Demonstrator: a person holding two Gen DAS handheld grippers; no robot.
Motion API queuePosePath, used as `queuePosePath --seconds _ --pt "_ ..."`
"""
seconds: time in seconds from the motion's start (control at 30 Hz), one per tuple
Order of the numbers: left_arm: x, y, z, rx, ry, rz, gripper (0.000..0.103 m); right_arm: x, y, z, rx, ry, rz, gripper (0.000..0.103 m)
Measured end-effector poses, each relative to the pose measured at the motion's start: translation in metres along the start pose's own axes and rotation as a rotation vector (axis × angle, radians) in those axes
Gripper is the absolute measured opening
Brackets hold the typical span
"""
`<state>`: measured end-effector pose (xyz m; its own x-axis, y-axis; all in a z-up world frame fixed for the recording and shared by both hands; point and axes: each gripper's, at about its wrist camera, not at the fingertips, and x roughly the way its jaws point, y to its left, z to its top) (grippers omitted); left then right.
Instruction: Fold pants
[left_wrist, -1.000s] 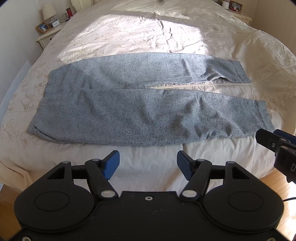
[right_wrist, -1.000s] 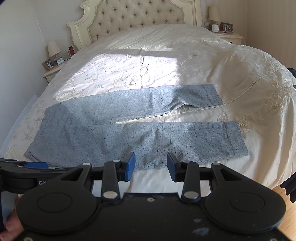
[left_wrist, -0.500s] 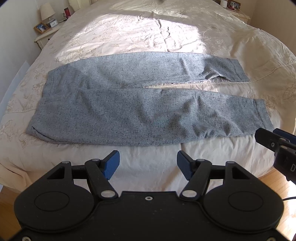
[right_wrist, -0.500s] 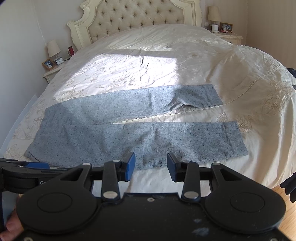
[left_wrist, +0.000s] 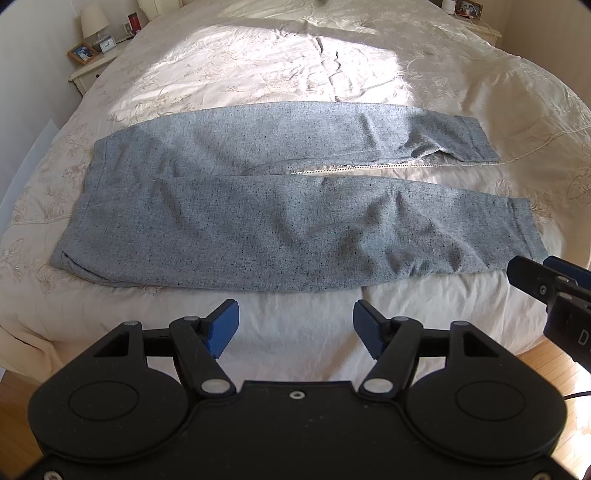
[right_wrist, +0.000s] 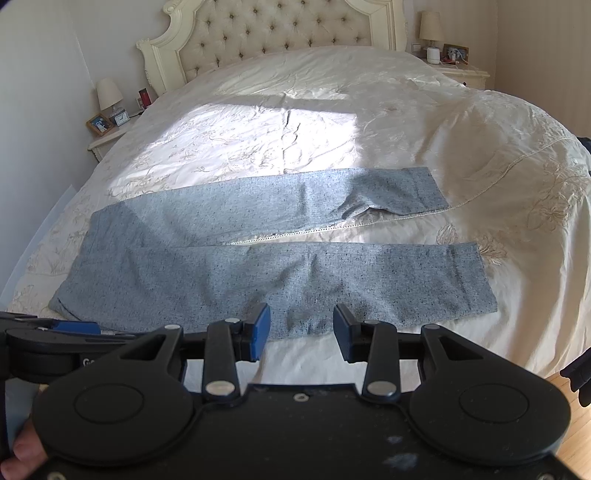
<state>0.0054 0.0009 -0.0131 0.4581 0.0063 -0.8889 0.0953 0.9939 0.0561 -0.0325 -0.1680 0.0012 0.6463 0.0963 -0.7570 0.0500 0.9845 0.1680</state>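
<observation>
The gray pants (left_wrist: 288, 206) lie flat across the bed (left_wrist: 332, 66), waist at 9 o'clock and leg ends at 3 o'clock. The two legs are a little apart, with a stitched bedcover seam showing between them.

The left gripper (left_wrist: 293, 326) hangs over the near edge of the bed with its blue pads wide apart and nothing in them. The right gripper (right_wrist: 301, 328) is also open and empty, just above the near pant leg. In the left view, it pokes in at 3 o'clock, cut off by the edge.

A lamp (right_wrist: 109, 94), a clock and a photo frame (right_wrist: 99, 123) sit on a nightstand at 10 o'clock. Another lamp (right_wrist: 430, 24) stands at 1 o'clock. The small things beside it are hard to make out.
</observation>
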Motion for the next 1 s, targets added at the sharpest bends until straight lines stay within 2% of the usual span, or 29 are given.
queuePosePath --seconds 0.63,1.0 --pt "0.011 0.002 0.005 -0.002 0.032 -0.012 0.069 0.007 0.006 0.002 -0.010 0.025 -0.006 0.040" --pt "0.032 0.024 0.014 -0.007 0.082 -0.012 0.069 0.029 0.013 0.002 0.023 0.095 -0.018 0.040"
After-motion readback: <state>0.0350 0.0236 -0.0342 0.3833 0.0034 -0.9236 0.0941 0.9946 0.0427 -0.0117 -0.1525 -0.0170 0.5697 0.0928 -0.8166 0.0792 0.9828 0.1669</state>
